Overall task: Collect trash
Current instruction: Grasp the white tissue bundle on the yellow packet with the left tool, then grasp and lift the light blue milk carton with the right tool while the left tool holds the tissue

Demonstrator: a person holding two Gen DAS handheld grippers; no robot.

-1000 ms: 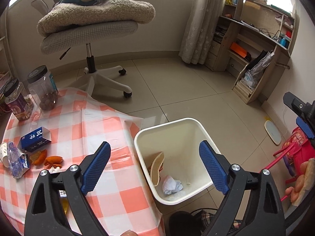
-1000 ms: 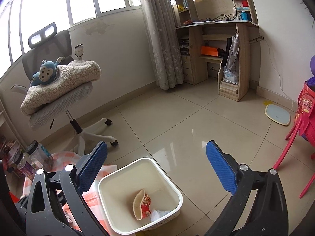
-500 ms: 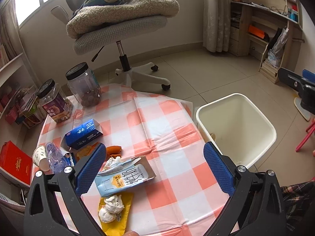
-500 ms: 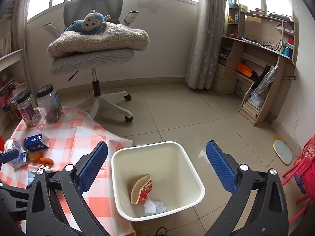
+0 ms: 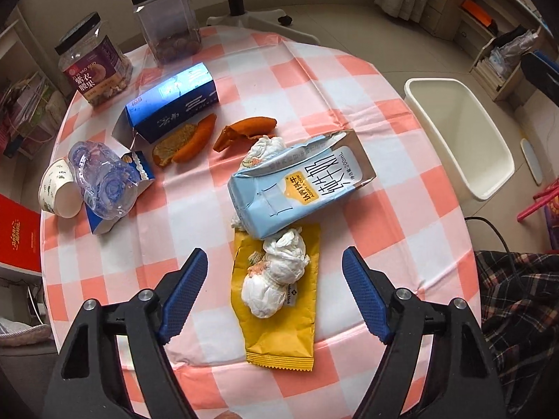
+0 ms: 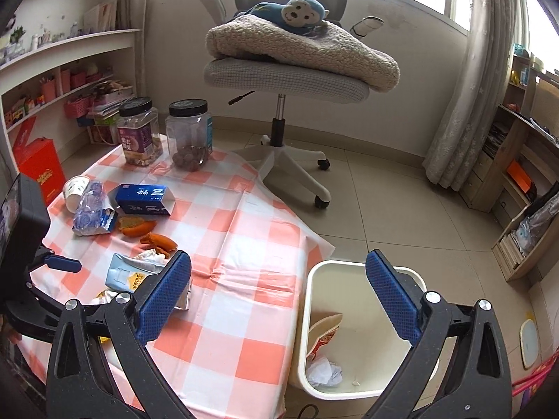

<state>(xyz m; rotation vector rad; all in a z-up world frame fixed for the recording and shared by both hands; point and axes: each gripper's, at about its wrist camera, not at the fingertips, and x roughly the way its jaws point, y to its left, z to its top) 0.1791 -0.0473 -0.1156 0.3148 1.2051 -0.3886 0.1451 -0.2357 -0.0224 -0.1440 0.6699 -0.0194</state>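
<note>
My left gripper (image 5: 274,269) is open and empty, hovering over a crumpled white tissue (image 5: 274,279) lying on a yellow wrapper (image 5: 276,300). Beyond it lie a light-blue milk carton (image 5: 300,183), orange peels (image 5: 244,129), a blue box (image 5: 174,104), a crushed plastic bottle (image 5: 101,178) and a paper cup (image 5: 57,188). The white trash bin (image 5: 461,136) stands right of the table. My right gripper (image 6: 279,276) is open and empty above the table edge and the bin (image 6: 363,328), which holds a snack bag (image 6: 323,335) and tissue (image 6: 323,372).
Two black-lidded jars (image 5: 167,17) (image 5: 92,59) stand at the table's far side on the checked cloth (image 5: 349,80). An office chair (image 6: 283,66) with a blanket and plush monkey stands behind. Shelves (image 6: 63,80) are on the left, a red chair (image 5: 538,199) on the right.
The left gripper has swung left from over the bin and lowered over the table trash. The right gripper has turned left, bringing the table into view. Both stay open.
</note>
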